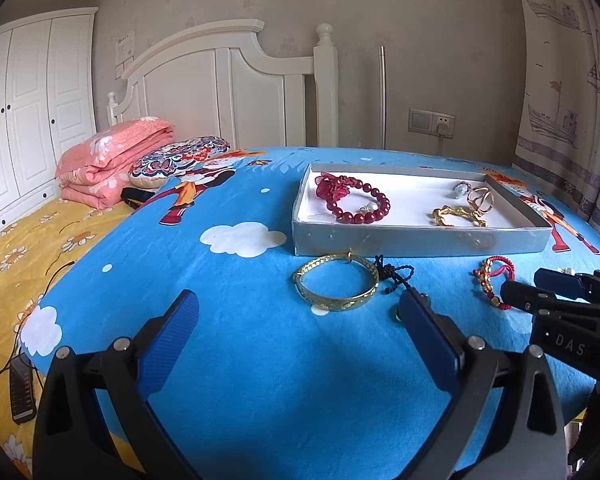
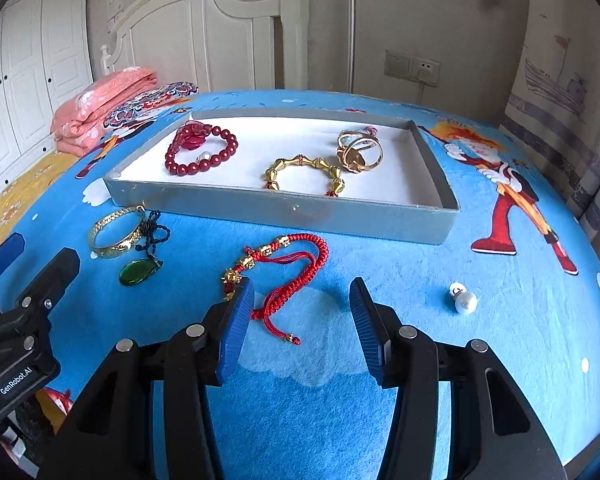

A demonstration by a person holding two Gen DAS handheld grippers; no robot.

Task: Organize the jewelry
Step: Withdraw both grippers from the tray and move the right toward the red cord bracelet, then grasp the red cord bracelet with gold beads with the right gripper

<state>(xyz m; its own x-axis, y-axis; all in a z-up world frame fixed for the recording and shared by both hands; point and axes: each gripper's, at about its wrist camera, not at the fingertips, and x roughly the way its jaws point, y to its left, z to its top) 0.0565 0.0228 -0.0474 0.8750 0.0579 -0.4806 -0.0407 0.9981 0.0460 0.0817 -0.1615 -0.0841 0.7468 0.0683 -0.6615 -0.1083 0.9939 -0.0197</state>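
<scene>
Red cord bracelet (image 2: 284,264) lies on the blue surface (image 2: 300,400) just ahead of my right tool (image 2: 302,320), released and empty, tail cords trailing between the pads; left tool (image 1: 296,340), also released, sits farther off.

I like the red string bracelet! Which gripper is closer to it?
Right. The right gripper straddles the red braided cord bracelet's tail; the left gripper sits further off, by the gold bangle.
</scene>
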